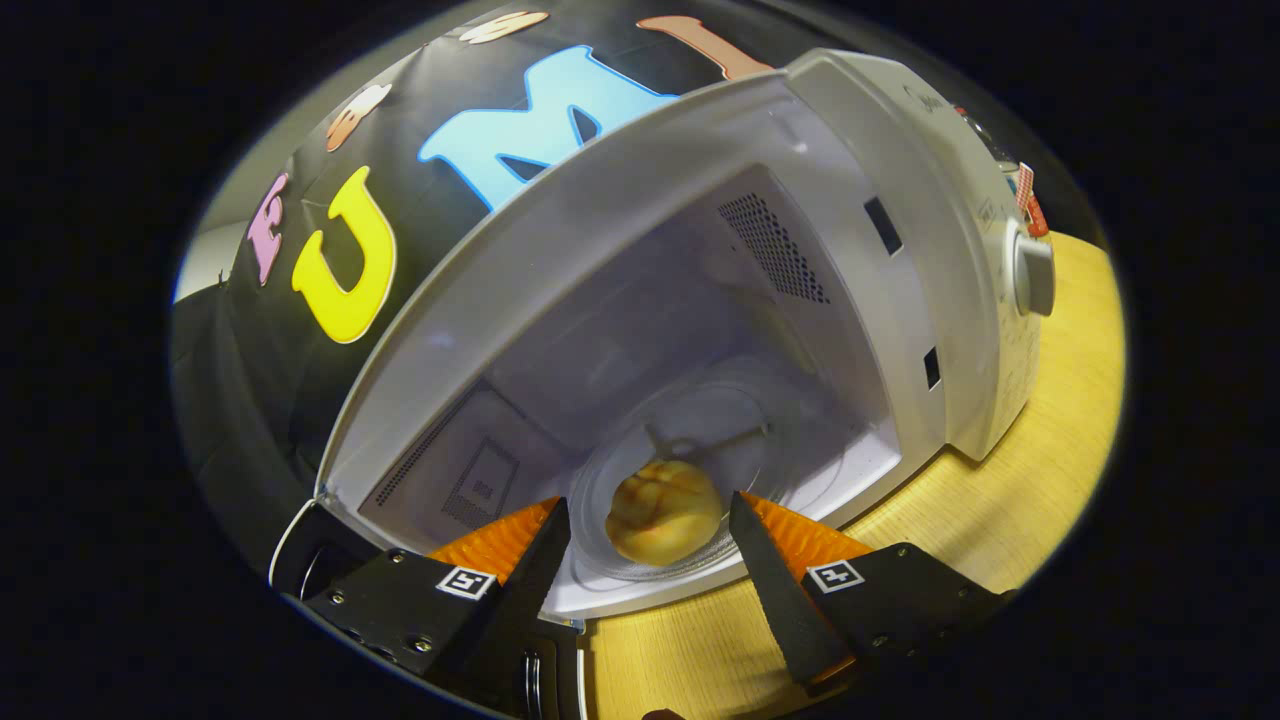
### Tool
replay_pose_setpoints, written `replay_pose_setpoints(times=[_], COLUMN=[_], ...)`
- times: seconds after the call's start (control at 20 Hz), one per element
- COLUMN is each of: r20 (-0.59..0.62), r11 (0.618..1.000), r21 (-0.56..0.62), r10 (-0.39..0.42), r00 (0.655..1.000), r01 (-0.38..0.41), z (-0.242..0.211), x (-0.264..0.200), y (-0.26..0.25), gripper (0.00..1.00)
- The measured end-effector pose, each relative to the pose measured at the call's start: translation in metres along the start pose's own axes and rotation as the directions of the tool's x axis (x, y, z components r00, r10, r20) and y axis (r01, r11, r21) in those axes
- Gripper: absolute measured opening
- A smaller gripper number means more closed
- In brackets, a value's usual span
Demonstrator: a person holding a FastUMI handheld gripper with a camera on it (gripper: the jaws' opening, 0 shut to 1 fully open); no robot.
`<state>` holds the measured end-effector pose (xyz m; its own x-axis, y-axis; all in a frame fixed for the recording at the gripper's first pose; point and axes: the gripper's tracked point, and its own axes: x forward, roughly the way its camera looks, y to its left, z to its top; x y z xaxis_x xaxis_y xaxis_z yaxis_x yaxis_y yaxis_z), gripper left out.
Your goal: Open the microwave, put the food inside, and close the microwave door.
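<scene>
A white microwave (900, 200) stands open on the wooden table, its cavity facing me. Inside, a round golden bun (663, 510) rests on the glass turntable (700, 440), near the cavity's front. My gripper (650, 515) is open at the mouth of the cavity. The bun lies between the two fingertips with a gap on each side, and neither finger touches it. The open door (310, 565) hangs to the left, behind the left finger, and is mostly hidden.
The microwave's control panel with a round knob (1035, 275) is to the right of the cavity. The wooden tabletop (1050, 470) runs along the front and right of the microwave. The booth's black cloth wall rises behind.
</scene>
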<state>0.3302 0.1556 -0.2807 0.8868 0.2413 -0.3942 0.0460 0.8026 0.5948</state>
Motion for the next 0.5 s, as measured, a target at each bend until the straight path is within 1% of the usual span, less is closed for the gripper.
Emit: replay_pose_setpoints(times=[0.15, 0.25, 0.4, 0.5], r20=[0.022, 0.045, 0.073, 0.087], r11=[0.998, 0.992, 0.975, 0.957], r21=[-0.053, -0.112, -0.206, -0.273], r10=[0.027, 0.055, 0.103, 0.124], r00=[0.999, 0.998, 0.992, 0.988], r01=[-0.026, -0.049, -0.086, -0.096], z=[0.011, 0.020, 0.026, 0.026], x=[-0.035, -0.065, -0.109, -0.135], y=[0.014, 0.026, 0.045, 0.053], gripper=[0.98, 0.97, 0.97, 0.97])
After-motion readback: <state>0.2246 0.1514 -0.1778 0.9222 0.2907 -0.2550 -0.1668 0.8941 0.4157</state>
